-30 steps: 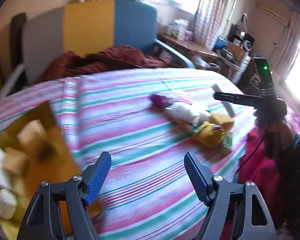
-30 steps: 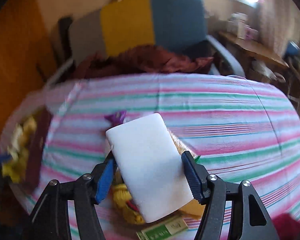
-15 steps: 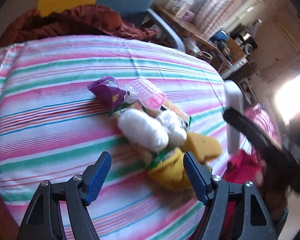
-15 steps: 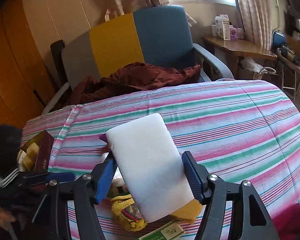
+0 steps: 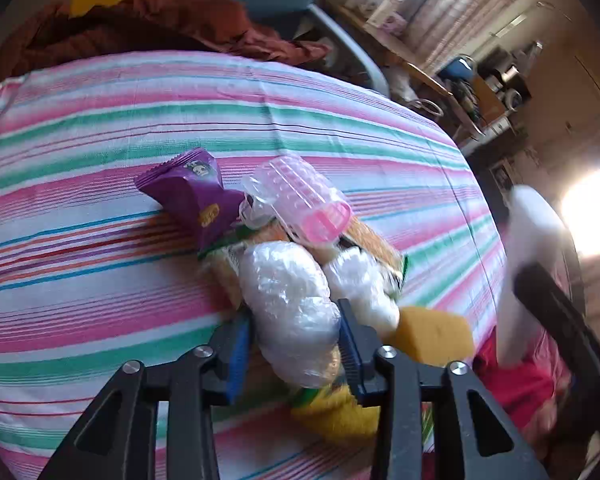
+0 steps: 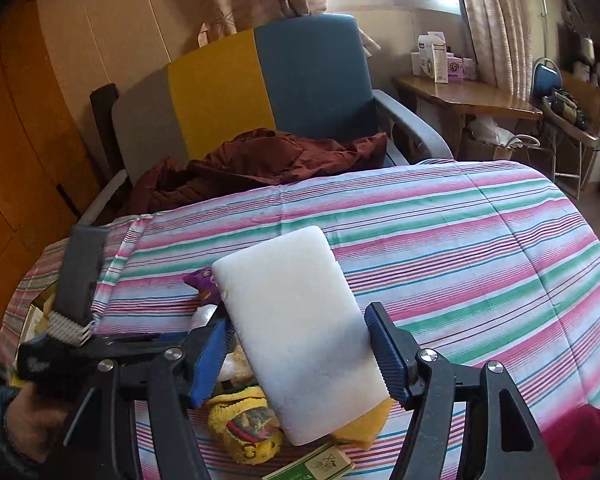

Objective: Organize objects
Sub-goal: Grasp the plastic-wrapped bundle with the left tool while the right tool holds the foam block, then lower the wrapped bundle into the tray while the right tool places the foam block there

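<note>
My left tool (image 5: 296,340) was closing its jaws on a white lump wrapped in clear plastic (image 5: 290,308), which sat right between the blue pads at the near end of the pile; the pads looked to be touching its sides, though I judged the grip was not yet settled. My right tool (image 6: 300,354) held a white foam block (image 6: 300,332) upright between its half-open jaws, lifted above the same pile and not set down anywhere.

Just beyond the left tool's tips lay a second wrapped white lump (image 5: 364,284), an orange sponge (image 5: 432,336) off to the right, and something yellow and knitted (image 5: 336,412) under the jaws. Farther out sat a clear pink-ended plastic container (image 5: 300,204) and a purple snack packet (image 5: 196,196), all touching one another in one heap on the striped bed cover (image 5: 100,128). From the right wrist view, a green printed carton (image 6: 320,462) lay below the tool at the near edge.

At the far left of that view I could just make out a box (image 6: 36,316) with things in it; I could not tell what they were.

As I judged it, the sorting was only partly done: two items were in hand, while most of the heap still waited on the bed.
</note>
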Action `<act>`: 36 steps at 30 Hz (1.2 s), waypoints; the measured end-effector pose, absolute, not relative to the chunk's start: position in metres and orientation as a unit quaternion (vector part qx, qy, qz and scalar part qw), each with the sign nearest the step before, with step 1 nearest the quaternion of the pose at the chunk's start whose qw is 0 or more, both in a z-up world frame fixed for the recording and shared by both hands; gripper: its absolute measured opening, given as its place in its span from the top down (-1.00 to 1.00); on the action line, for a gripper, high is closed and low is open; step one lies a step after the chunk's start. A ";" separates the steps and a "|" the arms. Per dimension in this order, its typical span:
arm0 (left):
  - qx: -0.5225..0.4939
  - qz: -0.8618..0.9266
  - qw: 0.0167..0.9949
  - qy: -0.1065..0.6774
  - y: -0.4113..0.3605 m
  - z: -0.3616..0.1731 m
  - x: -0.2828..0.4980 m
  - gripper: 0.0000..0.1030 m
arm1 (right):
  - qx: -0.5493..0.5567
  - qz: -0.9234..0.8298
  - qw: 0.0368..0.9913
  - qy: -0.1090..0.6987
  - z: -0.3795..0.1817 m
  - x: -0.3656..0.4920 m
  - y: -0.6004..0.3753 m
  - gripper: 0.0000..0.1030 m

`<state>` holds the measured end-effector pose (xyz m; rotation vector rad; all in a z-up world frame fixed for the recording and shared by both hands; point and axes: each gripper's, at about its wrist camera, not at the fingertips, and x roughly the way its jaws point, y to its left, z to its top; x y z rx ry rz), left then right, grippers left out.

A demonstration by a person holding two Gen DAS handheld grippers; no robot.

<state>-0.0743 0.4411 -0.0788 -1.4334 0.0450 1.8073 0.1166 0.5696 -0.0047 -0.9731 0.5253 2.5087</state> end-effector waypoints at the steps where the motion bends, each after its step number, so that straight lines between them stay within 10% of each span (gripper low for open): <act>1: -0.563 0.718 0.410 0.019 0.437 -0.077 -0.073 0.26 | -0.349 0.897 0.198 0.187 -0.005 0.116 0.570 -0.30; 36: -0.464 0.854 0.221 -0.085 0.053 -0.017 -0.055 0.26 | -0.402 0.909 -0.051 0.098 -0.008 0.028 0.333 -0.29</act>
